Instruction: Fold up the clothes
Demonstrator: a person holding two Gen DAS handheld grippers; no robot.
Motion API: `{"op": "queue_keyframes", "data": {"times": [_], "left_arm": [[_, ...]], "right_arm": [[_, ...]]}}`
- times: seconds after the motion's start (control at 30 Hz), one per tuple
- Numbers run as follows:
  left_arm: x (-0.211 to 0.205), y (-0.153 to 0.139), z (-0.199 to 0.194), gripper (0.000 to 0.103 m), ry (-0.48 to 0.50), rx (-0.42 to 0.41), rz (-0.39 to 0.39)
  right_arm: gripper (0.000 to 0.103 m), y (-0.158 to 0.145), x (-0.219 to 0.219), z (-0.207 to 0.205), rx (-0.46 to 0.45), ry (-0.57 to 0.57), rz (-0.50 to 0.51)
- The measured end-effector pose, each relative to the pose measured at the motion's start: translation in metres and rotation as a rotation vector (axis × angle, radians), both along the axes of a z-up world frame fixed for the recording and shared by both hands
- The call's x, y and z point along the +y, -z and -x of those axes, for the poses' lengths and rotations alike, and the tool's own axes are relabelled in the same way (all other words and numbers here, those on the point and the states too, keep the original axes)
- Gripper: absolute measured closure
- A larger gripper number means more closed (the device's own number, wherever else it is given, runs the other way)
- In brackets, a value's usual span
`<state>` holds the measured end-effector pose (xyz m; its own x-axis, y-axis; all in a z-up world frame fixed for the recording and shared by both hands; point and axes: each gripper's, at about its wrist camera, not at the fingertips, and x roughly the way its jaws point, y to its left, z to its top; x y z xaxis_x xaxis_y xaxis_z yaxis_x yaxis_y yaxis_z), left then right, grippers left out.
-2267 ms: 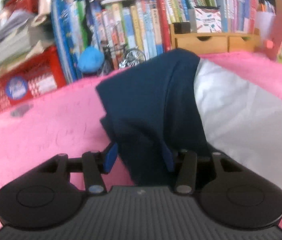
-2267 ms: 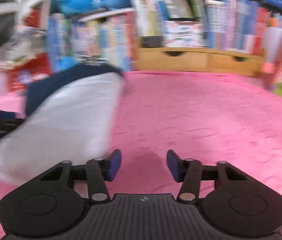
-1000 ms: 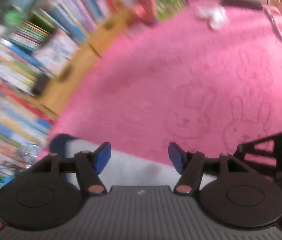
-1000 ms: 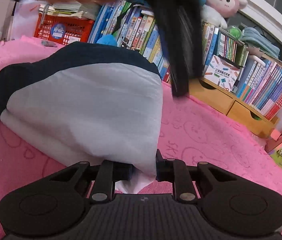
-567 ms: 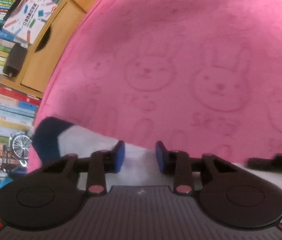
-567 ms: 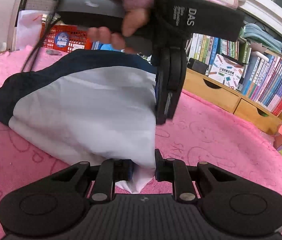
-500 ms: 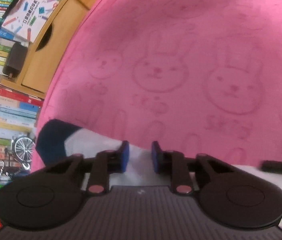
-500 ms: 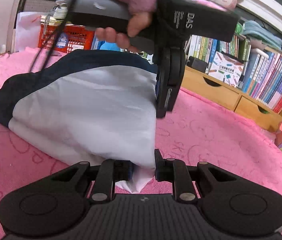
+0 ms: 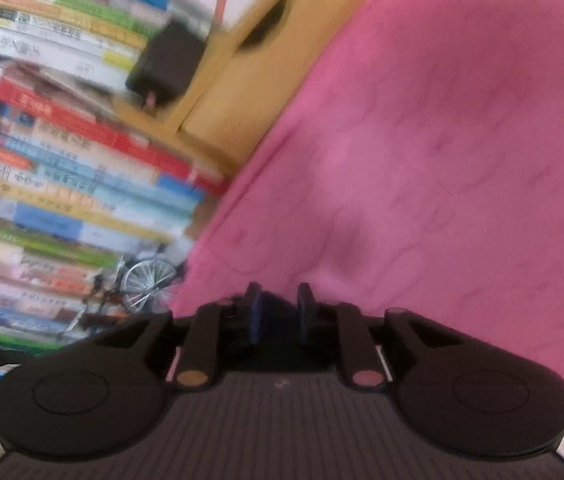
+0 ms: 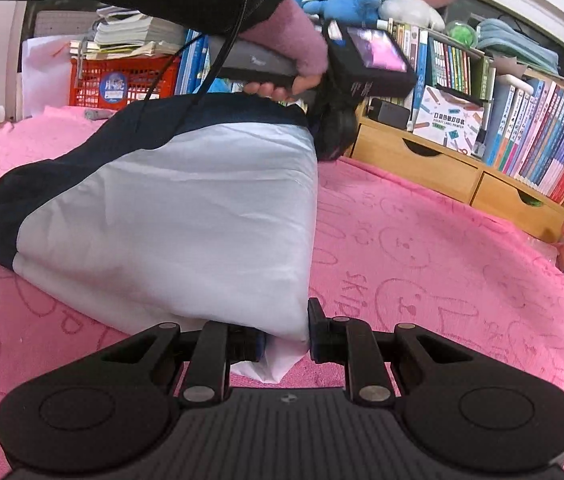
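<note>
While both grippers pinch the white-and-navy garment [image 10: 185, 216] on the pink counter [image 10: 442, 264], right gripper [image 10: 284, 332] jaws clamp the near corner; left gripper [image 9: 277, 312] jaws, opening slightly, hold dark cloth. Best to lift both corners level, keeping the edge taut.

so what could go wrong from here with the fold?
1. The left gripper has navy cloth between its pads but its jaws are opening; the far corner of the garment could slip out.
2. The right gripper pinches only the tip of the white corner; a hard pull may strip it free.
3. The cable trails from the left gripper's handle over the garment and might snag or drag it.
</note>
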<state>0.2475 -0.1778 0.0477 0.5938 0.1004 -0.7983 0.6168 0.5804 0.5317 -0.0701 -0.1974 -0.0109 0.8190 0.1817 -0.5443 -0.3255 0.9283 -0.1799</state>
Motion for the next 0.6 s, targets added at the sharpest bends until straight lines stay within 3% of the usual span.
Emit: {"op": "queue_keyframes", "data": {"times": [0.13, 0.2, 0.33, 0.47, 0.6], "left_arm": [[-0.015, -0.019, 0.07, 0.082, 0.183, 0.158, 0.107], [-0.021, -0.018, 0.106, 0.081, 0.279, 0.257, 0.121], [-0.026, -0.004, 0.148, 0.081, 0.38, 0.458, 0.101], [-0.017, 0.01, 0.154, 0.081, 0.375, 0.501, 0.016], [-0.007, 0.012, 0.122, 0.084, 0.299, 0.49, 0.013]], "right_arm": [[0.082, 0.001, 0.002, 0.003, -0.002, 0.0, 0.006], [0.082, 0.001, 0.002, 0.003, -0.002, 0.0, 0.01], [0.082, 0.002, 0.003, 0.004, -0.004, 0.0, 0.018], [0.082, 0.002, 0.004, 0.004, -0.007, -0.002, 0.024], [0.082, 0.003, 0.004, 0.004, -0.009, -0.008, 0.03]]}}
